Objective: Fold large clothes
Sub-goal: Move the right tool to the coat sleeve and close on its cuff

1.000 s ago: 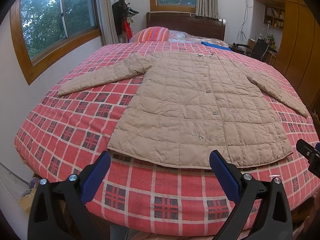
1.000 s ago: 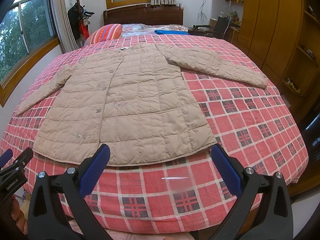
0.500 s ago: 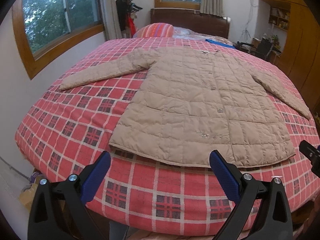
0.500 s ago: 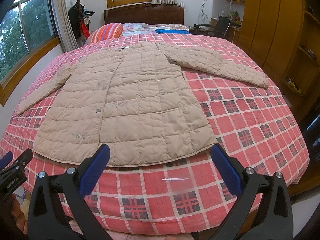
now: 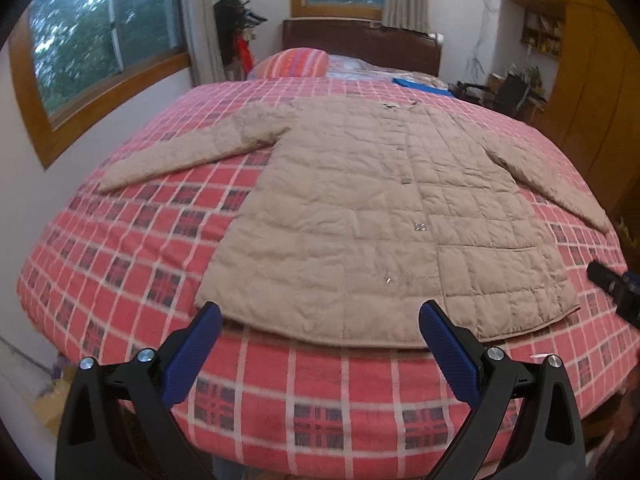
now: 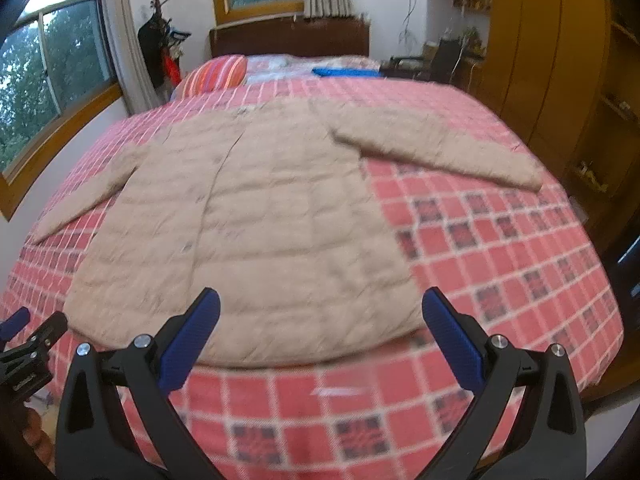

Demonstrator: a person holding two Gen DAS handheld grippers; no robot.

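Your left gripper and right gripper hang spread and empty near the quilted coat; its puffy hem could slip a shallow pinch.

1. The left gripper has two matte black angular arms ending in blue, finely textured finger pads.
2. Round silver screws sit on the upper edge of each arm.
3. The right gripper looks the same: black frame, blue ribbed pads, silver screw heads.
4. Both frames have triangular cut-outs.
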